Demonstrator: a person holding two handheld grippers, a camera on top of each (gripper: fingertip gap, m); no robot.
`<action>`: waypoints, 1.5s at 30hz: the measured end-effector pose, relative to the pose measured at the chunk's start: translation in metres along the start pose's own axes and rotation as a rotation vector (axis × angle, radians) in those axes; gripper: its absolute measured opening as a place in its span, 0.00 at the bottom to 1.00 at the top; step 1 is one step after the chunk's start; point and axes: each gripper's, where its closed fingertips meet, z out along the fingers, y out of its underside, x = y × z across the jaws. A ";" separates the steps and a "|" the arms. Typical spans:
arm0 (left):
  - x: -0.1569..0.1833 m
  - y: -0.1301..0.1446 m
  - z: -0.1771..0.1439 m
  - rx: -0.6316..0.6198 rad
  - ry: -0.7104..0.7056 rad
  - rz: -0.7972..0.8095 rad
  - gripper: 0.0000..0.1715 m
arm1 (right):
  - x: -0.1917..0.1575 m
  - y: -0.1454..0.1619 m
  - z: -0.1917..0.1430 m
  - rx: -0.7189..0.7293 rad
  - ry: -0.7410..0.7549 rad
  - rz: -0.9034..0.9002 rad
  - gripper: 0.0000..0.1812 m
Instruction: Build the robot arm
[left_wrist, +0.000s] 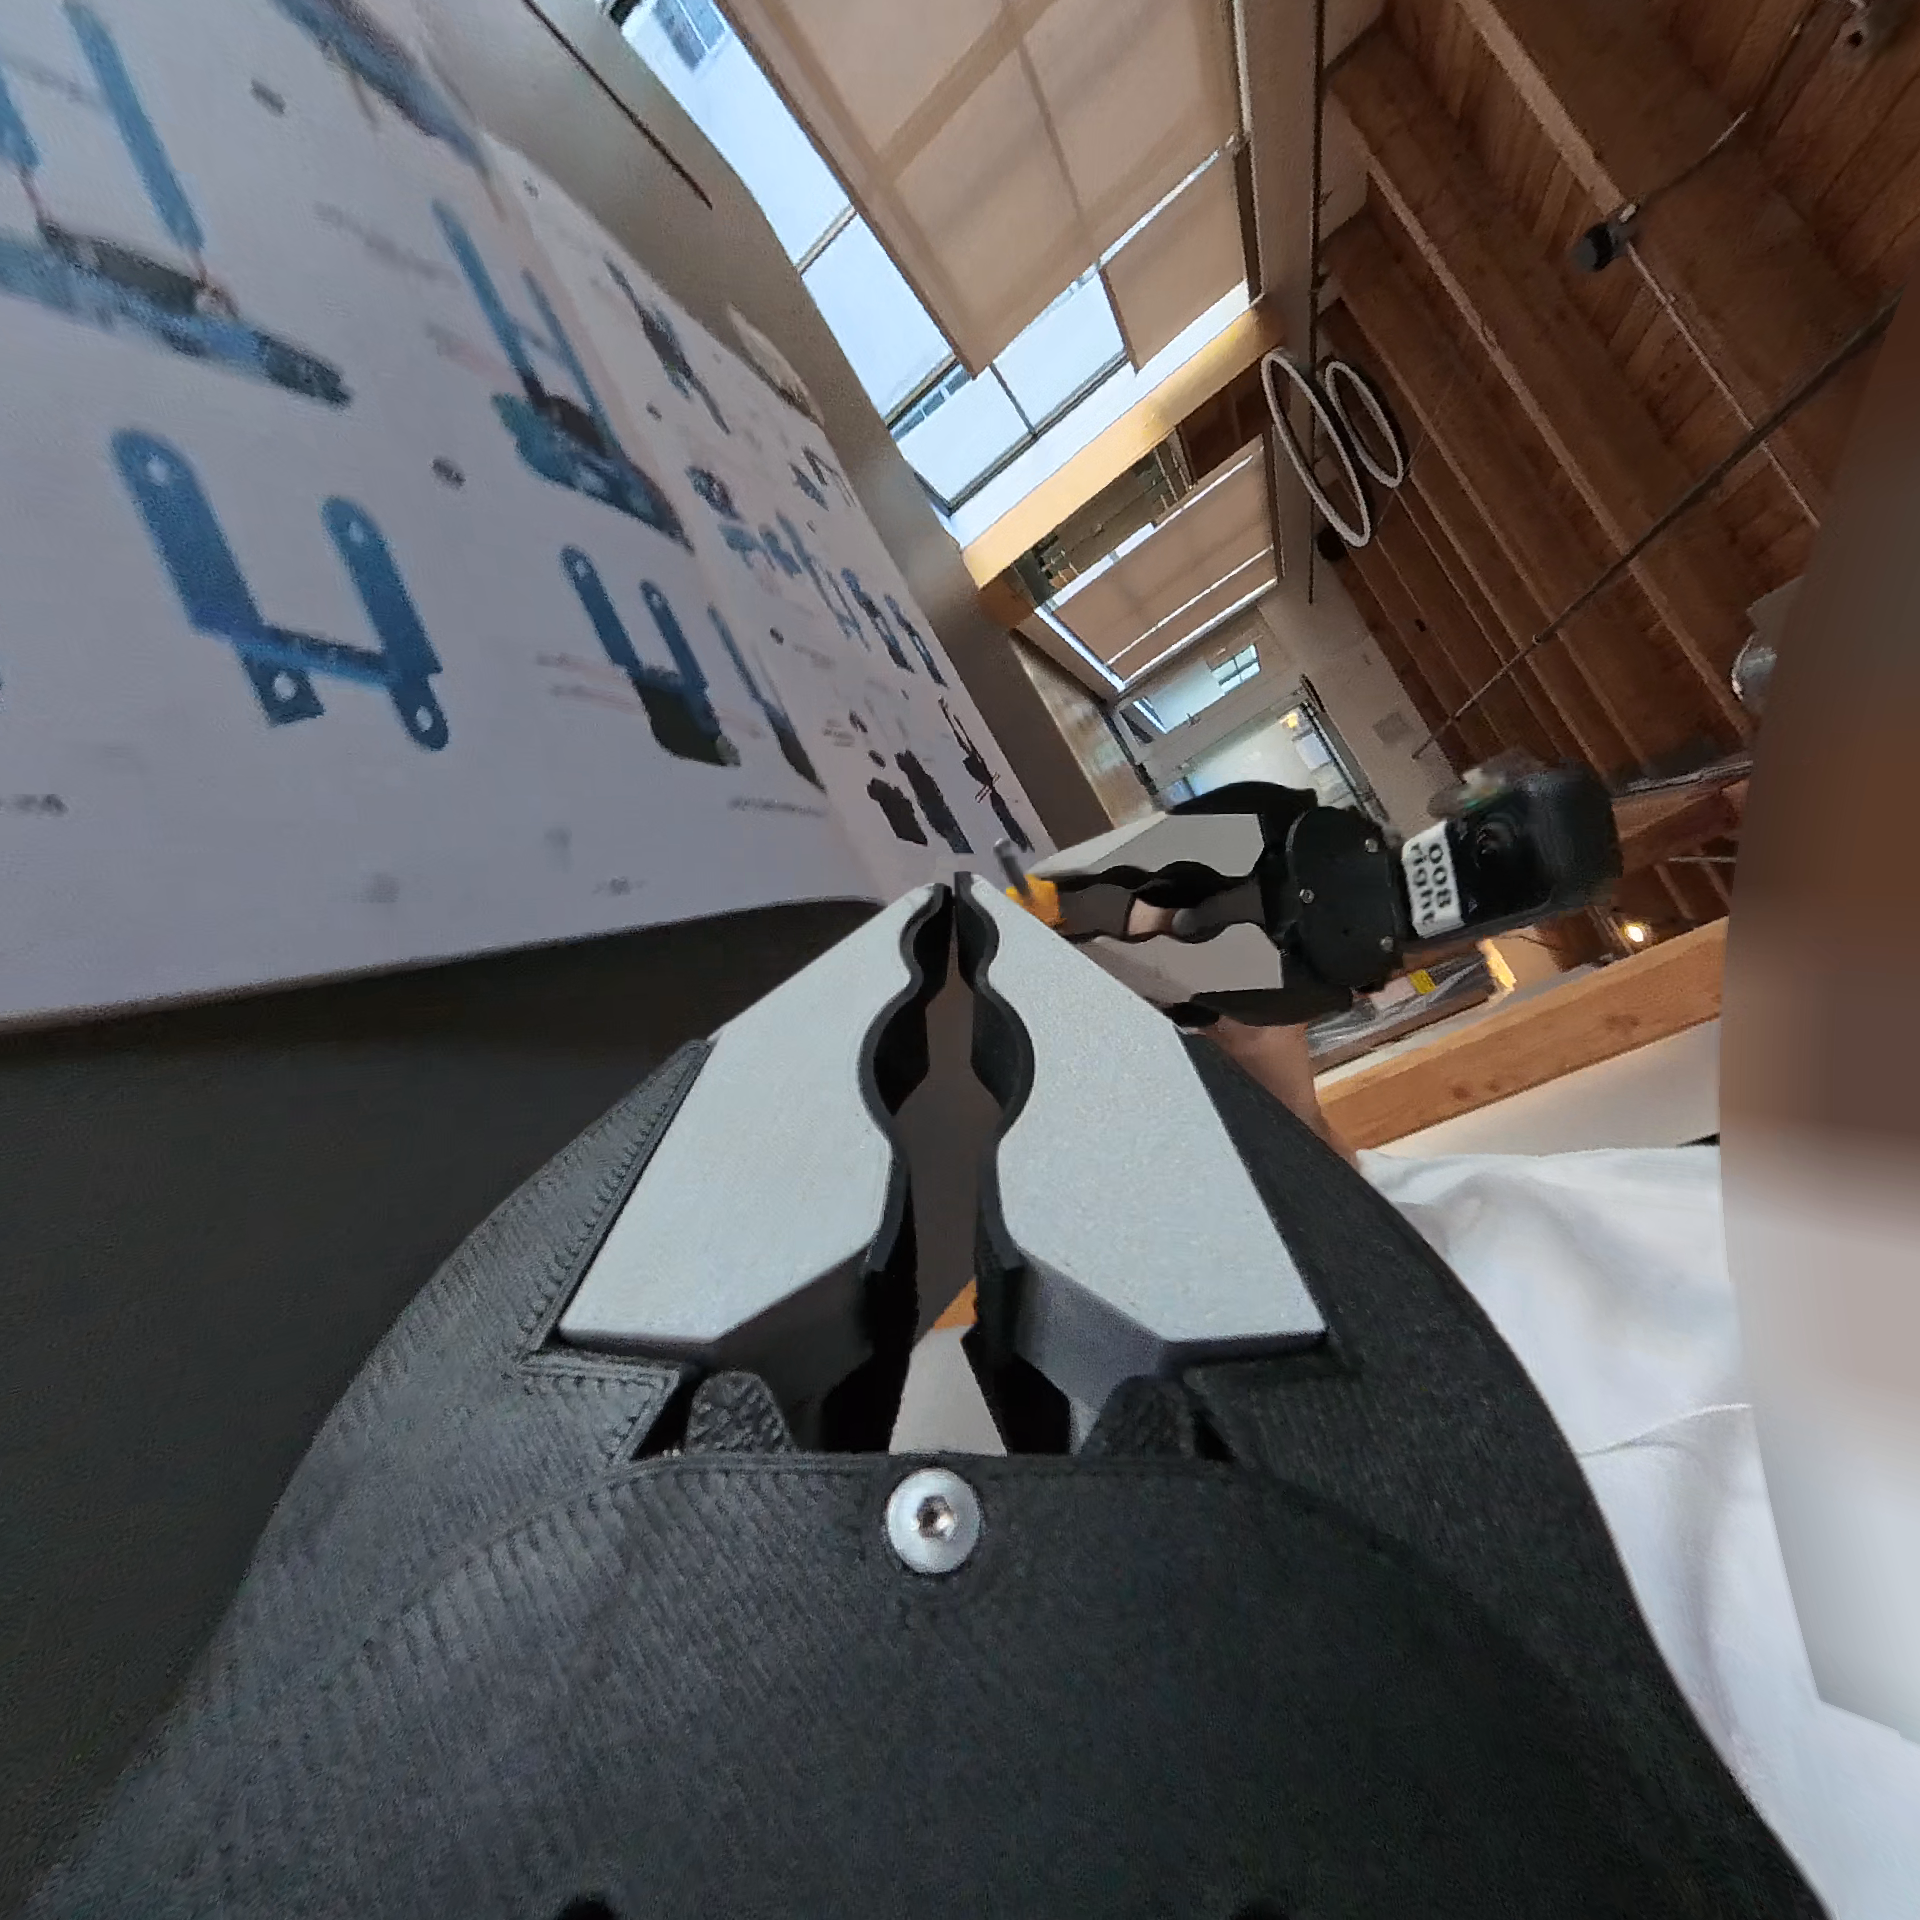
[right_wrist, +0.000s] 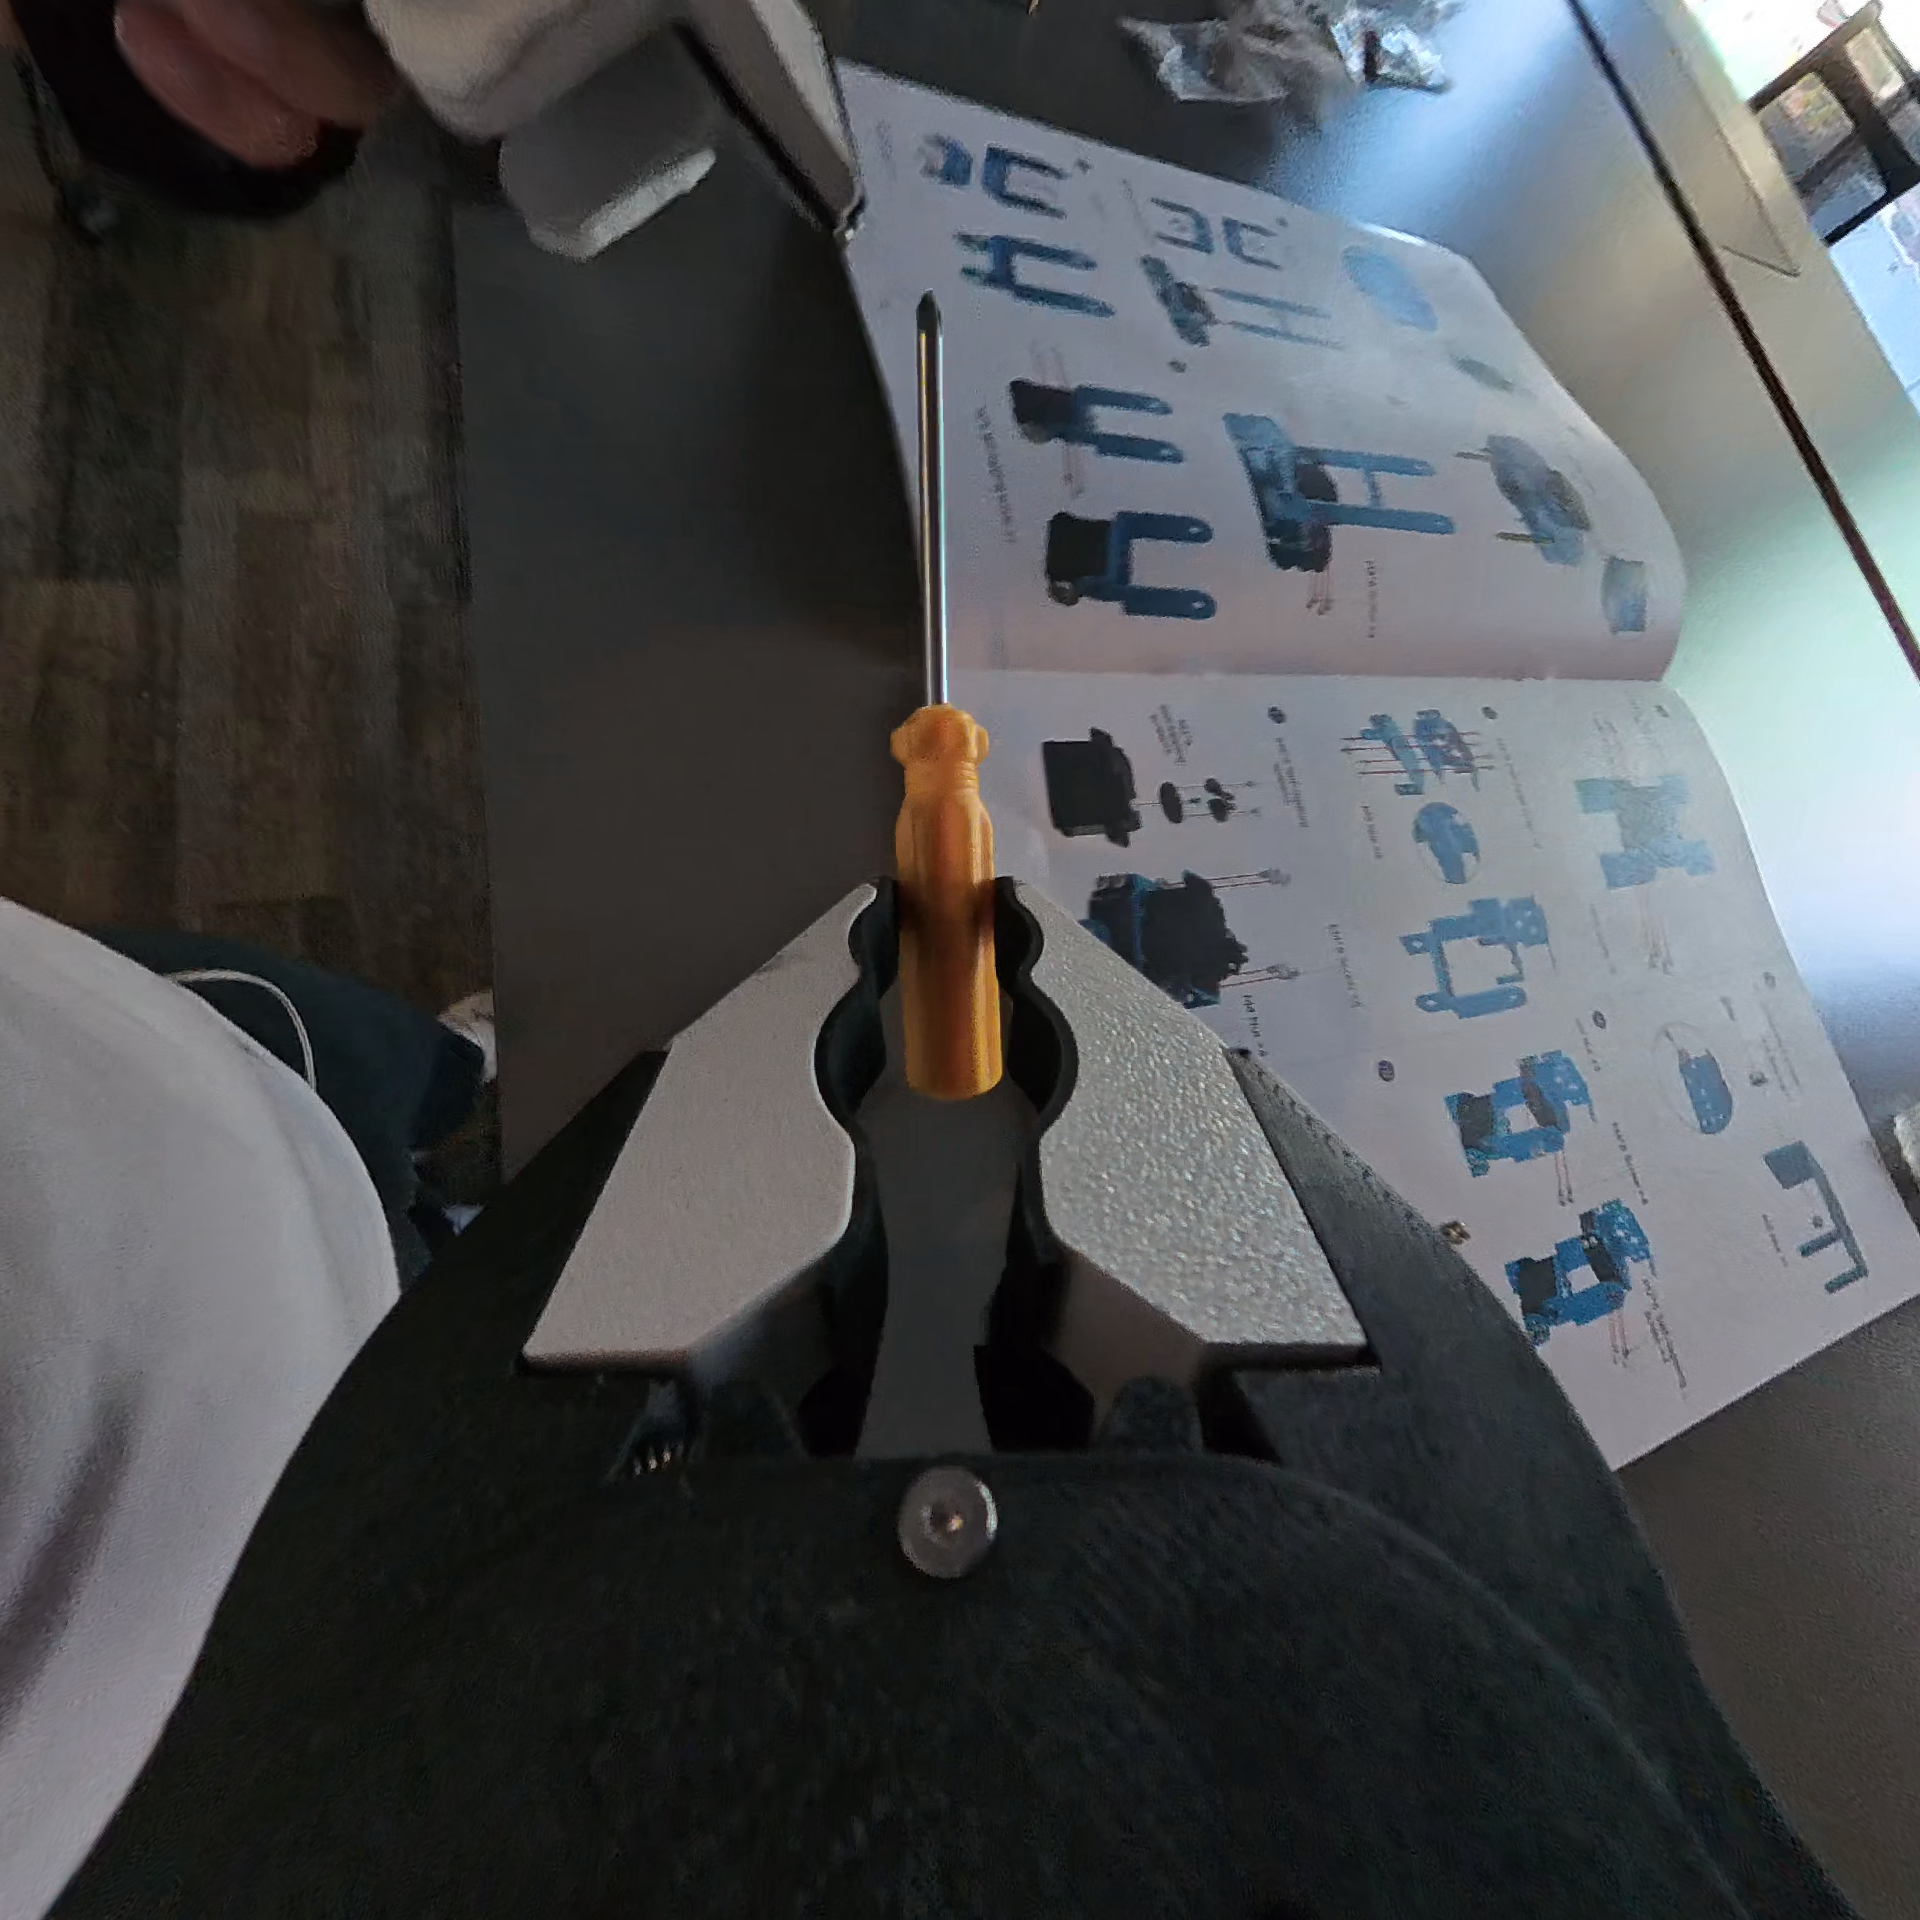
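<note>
Orange-handled screwdriver (right_wrist: 943, 935) is gripped between the right gripper (right_wrist: 943, 904) fingers, shaft pointed forward over the grey tabletop (right_wrist: 665, 644) beside an open instruction booklet (right_wrist: 1455, 935), while the left gripper (left_wrist: 954, 899) is seen clenched on nothing.

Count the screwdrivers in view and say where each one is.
1. The orange-handled screwdriver is clamped in the right gripper, its shaft pointing forward beside the open instruction booklet. The left gripper is shut and empty. Others may lie outside the views.
</note>
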 end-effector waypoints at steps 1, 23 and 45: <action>-0.001 0.001 -0.001 0.002 0.009 -0.019 0.00 | -0.002 0.002 0.003 -0.013 0.007 -0.017 0.09; 0.000 0.008 -0.006 -0.049 0.026 -0.063 0.00 | -0.019 -0.019 0.004 0.131 -0.020 -0.060 0.09; 0.002 0.007 -0.007 -0.028 0.049 -0.072 0.00 | -0.019 -0.022 0.004 0.149 -0.012 -0.069 0.09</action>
